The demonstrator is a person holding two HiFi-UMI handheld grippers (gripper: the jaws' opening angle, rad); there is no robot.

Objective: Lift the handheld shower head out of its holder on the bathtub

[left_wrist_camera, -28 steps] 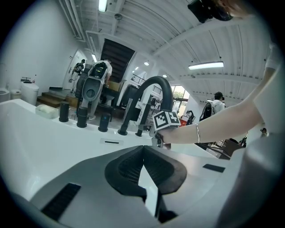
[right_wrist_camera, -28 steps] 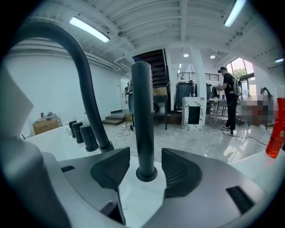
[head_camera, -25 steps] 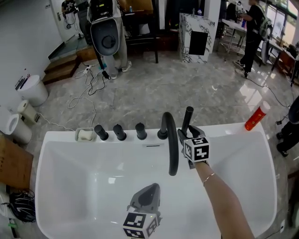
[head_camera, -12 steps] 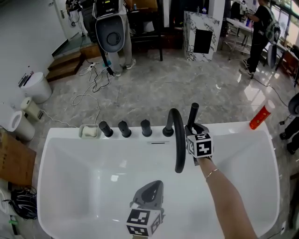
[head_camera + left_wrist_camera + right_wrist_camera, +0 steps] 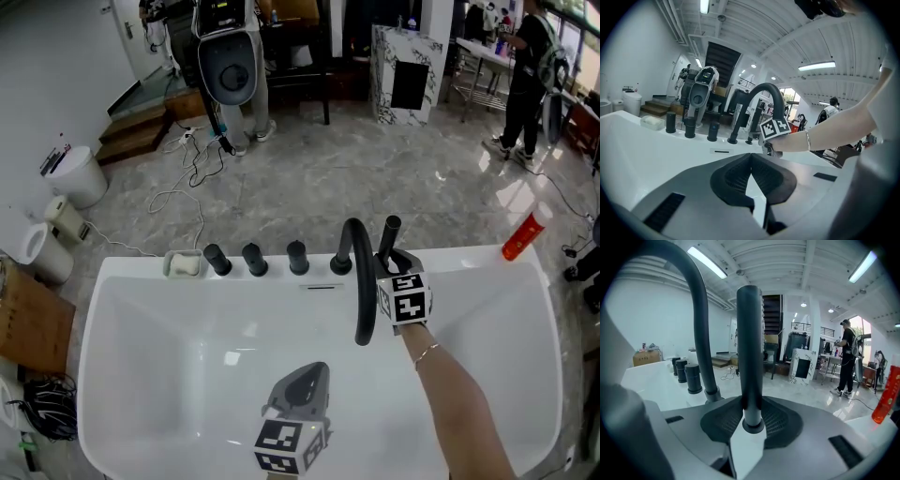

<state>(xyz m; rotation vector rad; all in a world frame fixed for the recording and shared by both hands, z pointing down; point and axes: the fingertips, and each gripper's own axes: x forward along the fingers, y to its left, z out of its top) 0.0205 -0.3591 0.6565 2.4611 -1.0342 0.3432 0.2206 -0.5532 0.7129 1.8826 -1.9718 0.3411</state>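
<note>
The handheld shower head [image 5: 389, 234] is a black rod standing upright in its holder [image 5: 753, 426] on the white bathtub's far rim [image 5: 469, 262], just right of the arched black spout [image 5: 361, 281]. My right gripper [image 5: 387, 265] is shut on the rod's lower part. In the right gripper view the pads press both sides of the shower head [image 5: 750, 348] just above the holder collar, at the right gripper [image 5: 752, 416]. My left gripper [image 5: 309, 377] hovers over the tub's inside, shut and empty. The left gripper [image 5: 751, 157] points at the spout [image 5: 764, 91].
Three black knobs [image 5: 253, 259] stand in a row left of the spout, with a soap dish [image 5: 184, 265] at the rim's far left. An orange bottle [image 5: 521, 234] stands beyond the tub's right corner. A person stands far back on the marble floor.
The right gripper's jaws have closed in onto the shower head's rod. The left gripper has stayed where it was.
</note>
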